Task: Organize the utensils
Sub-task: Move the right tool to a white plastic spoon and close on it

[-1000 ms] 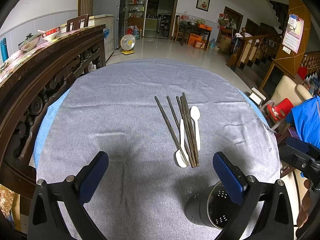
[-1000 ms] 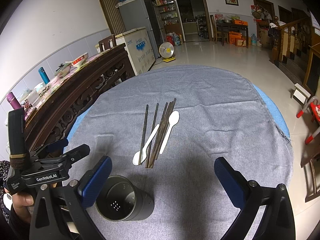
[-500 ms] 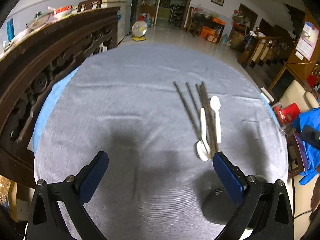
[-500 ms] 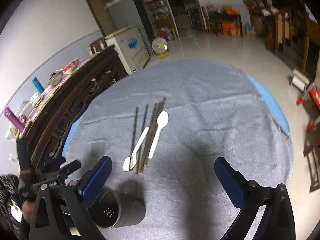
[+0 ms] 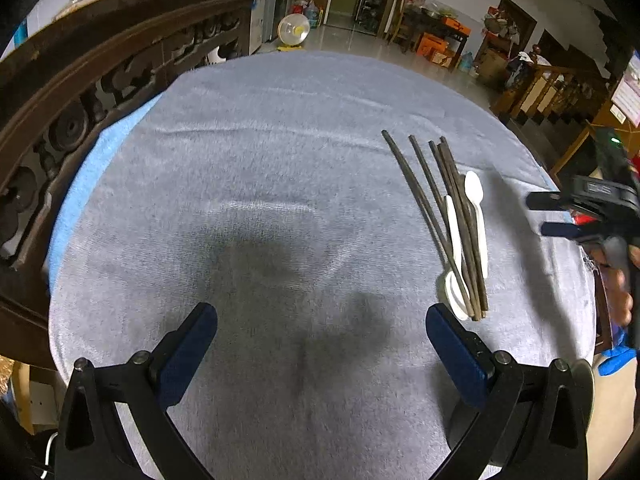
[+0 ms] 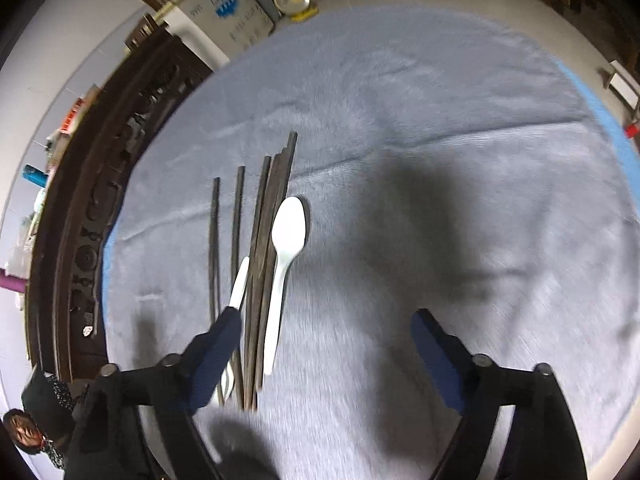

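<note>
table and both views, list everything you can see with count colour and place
chopsticks: five or so, exact count unclear, dark brown, lying bundled on the cloth
spoons: two, white, one right of the chopsticks with its bowl far from the camera, one among them with its bowl near
cloth: one, grey, covering the round table
holder: one, dark, blurred at the near edge of the right view
bench: one, dark carved wood, left of the table
fan: one, yellow and white, on the floor beyond
left gripper: black with blue pads, jaws open, empty
right gripper: same, jaws open, above the utensils' near ends
</note>
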Tool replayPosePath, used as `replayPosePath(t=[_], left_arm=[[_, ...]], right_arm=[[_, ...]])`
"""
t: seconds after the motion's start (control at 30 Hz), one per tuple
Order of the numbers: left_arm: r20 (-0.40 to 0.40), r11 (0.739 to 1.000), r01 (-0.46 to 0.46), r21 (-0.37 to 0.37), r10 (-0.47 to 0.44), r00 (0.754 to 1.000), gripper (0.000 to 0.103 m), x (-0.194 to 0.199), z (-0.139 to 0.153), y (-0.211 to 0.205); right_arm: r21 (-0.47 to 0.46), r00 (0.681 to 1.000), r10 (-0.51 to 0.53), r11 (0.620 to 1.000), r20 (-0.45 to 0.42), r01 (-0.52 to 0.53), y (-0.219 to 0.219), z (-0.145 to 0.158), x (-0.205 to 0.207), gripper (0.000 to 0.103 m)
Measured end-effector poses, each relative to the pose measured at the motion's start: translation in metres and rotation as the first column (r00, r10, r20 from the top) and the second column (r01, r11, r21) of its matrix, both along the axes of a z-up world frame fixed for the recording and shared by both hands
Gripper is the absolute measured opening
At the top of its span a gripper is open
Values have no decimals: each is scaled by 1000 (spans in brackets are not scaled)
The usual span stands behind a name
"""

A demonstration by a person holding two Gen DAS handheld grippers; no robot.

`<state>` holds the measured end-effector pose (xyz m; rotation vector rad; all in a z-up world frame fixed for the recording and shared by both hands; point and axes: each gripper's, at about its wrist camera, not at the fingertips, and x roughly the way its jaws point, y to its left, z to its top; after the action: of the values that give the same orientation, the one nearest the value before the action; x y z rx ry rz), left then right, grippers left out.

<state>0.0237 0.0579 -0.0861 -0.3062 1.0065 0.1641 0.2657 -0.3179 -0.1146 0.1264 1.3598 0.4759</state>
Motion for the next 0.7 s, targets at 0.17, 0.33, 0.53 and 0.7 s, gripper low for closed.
replayPosePath(t=[0.17,0.33,0.53,0.7], left_arm=[[-26,1000,-18,-25,18,999,103,9,-10,10],[-38,999,-32,-38,30,999,103,16,-15,17],[-33,999,-27,-45,25,999,103,34,-9,15],[-39,999,-11,-50,9,999,103,53,-5,12]], right_arm=[[-9,998,30,1000,-47,-30,31,-23,29,62],[-33,998,51,998,-35,-52,51,-30,40,46],[-112,995,102,988,-8,-102,67,-34,43,7],[-127,992,128,984,19,-125,61,-29,36,3]])
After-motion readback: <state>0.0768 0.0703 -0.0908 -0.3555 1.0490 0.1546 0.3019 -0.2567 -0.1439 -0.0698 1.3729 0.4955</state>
